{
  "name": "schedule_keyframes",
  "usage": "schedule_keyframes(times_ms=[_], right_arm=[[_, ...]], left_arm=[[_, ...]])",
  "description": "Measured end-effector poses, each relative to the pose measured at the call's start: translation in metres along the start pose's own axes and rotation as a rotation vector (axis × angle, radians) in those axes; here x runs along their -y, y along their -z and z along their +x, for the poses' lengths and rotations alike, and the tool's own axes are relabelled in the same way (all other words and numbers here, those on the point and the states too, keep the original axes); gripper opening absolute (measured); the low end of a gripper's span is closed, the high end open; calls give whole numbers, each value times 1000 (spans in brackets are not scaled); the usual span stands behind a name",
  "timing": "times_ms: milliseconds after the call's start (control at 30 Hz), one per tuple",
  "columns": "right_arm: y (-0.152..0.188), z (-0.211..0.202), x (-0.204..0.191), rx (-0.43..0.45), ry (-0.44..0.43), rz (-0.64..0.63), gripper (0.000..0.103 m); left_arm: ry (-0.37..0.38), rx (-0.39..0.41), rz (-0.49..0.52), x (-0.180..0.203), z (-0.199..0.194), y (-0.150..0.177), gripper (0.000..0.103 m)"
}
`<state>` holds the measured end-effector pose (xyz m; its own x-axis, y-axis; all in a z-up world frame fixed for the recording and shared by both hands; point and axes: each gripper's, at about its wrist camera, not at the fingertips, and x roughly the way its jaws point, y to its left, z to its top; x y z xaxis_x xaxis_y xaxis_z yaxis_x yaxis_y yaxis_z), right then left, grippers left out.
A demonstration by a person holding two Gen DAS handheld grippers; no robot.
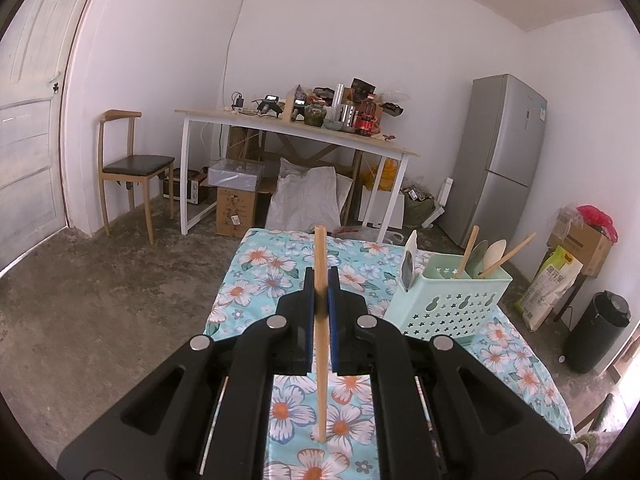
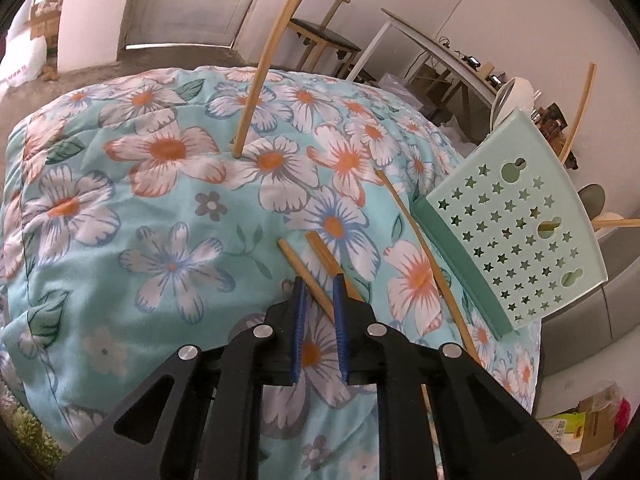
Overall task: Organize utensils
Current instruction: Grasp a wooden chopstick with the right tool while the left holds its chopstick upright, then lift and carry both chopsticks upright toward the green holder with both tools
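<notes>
**Chopstick upright in the left gripper; two more between the right jaws**

A wooden chopstick (image 1: pixel 320 320) stands almost vertical, its long axis running top to bottom and its lower tip resting on the floral cloth (image 1: pixel 260 264). The left gripper (image 1: pixel 321 288) pinches it at mid-length, blue pads pressed against the wood on both sides. In the right wrist view the same stick (image 2: pixel 260 68) rises from the cloth (image 2: pixel 120 200) at the far left.

Nearer, two chopsticks (image 2: pixel 316 268) lie flat on the cloth, side by side, their free ends pointing far-left. The right gripper (image 2: pixel 320 284) straddles them, jaws narrowed; whether the pads actually press on the wood I cannot tell. A third loose chopstick (image 2: pixel 424 256) lies just right of them, running near to far beside the mint-green utensil basket (image 2: pixel 520 240). The basket (image 1: pixel 448 304) sits on the right of the cloth with wooden utensils (image 1: pixel 494 252) standing in it.
</notes>
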<state>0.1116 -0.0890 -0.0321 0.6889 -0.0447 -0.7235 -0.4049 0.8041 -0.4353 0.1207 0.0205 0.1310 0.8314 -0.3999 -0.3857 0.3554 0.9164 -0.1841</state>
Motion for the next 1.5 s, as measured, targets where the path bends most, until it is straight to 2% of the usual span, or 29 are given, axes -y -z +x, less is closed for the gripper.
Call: schedule_keyframes(times_ms=[33,267,500,600,667,700,1133,1367,1500], right_arm=[[-1,-3,4,6,-11,25,3],[-1,-20,35,47,-39,154,2],[4,-19,26,11,-63,82,4],[5,-18,19,4,-67,48,8],[5,-15,14,-3,-60,14,16],[4,-13,11,-3,-54,-11,16],[-6,7,7,-26,-43,-102,16],[-13,15,13,-13,-55,-58,13],[-16,5,18,19,-58,-30,11]], left_arm=[[0,0,-1,1,-1,0,5],[-1,1,-1,0,0,0,5],[-14,-4,-5,-1,6,1,5],[-25,-5,-7,-2,10,1,5],[-29,-6,-10,1,12,2,5],[-31,-6,-11,3,12,2,5],[-37,0,-26,8,16,2,5],[-38,0,-25,6,16,2,5],[-37,0,-25,6,16,3,5]])
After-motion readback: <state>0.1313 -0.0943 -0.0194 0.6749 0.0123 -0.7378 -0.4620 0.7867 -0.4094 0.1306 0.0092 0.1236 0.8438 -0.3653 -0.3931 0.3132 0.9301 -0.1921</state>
